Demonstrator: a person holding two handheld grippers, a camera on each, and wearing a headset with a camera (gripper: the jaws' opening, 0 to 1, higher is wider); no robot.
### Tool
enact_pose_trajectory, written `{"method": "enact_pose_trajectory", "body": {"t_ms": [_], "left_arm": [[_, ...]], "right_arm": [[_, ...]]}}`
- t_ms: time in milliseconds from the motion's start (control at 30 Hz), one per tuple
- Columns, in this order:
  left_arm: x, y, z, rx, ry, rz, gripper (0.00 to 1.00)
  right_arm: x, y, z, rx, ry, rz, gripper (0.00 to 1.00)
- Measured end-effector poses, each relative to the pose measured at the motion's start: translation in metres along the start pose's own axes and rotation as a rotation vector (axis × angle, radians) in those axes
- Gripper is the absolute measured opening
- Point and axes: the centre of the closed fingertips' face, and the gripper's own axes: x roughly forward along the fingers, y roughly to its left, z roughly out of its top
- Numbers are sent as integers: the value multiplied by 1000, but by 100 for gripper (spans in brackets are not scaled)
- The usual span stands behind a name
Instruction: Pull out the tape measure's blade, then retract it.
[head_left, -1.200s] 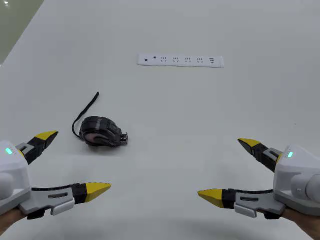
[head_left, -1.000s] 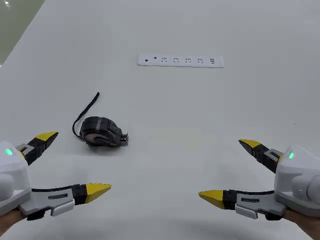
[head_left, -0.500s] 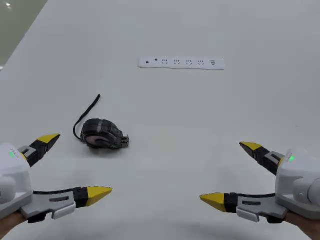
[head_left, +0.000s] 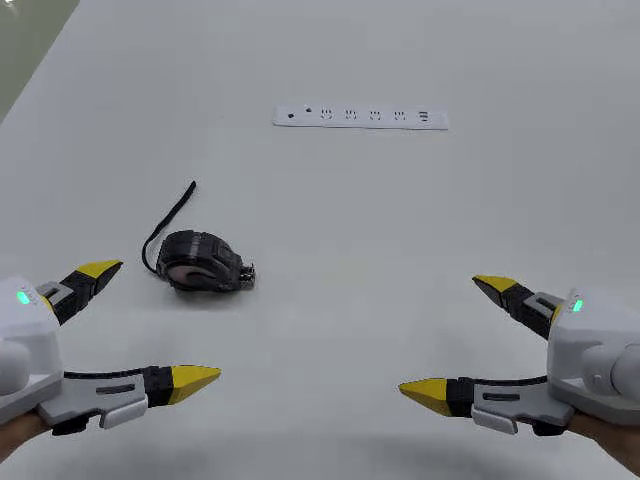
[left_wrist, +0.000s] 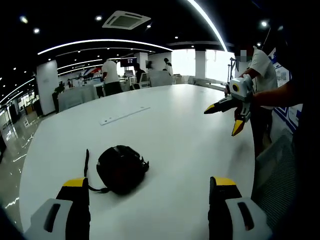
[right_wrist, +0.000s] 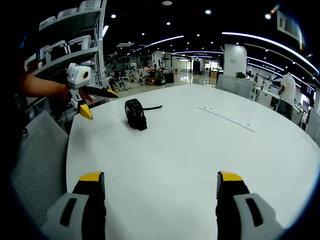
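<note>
A smooth white counter (head_left: 380, 230) with a rounded edge is seen. The tape measure (head_left: 200, 262) is set on it, ahead of the left claw (head_left: 152, 321) and well apart from it. Its case is round, dark and a little shiny, and a small metal tip is seen at its right end. A thin black strap (head_left: 170, 215) is curled out behind it. The left claw is spread wide and empty, with pointed yellow tips on black and grey arms. The right claw (head_left: 450, 336) is spread wide and empty too. A long, flat white power strip (head_left: 360, 117) is laid farther back.
</note>
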Motion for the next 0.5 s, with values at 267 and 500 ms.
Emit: {"method": "enact_pose_trajectory", "body": {"t_ms": [267,500], "left_arm": [[5,4,1,35,23,-25,96],[11,8,-1,72,50,-52,93]], "right_arm": [[6,-1,1,-23,14,22,92],[14,-4,4,-43,18,43,89]]}}
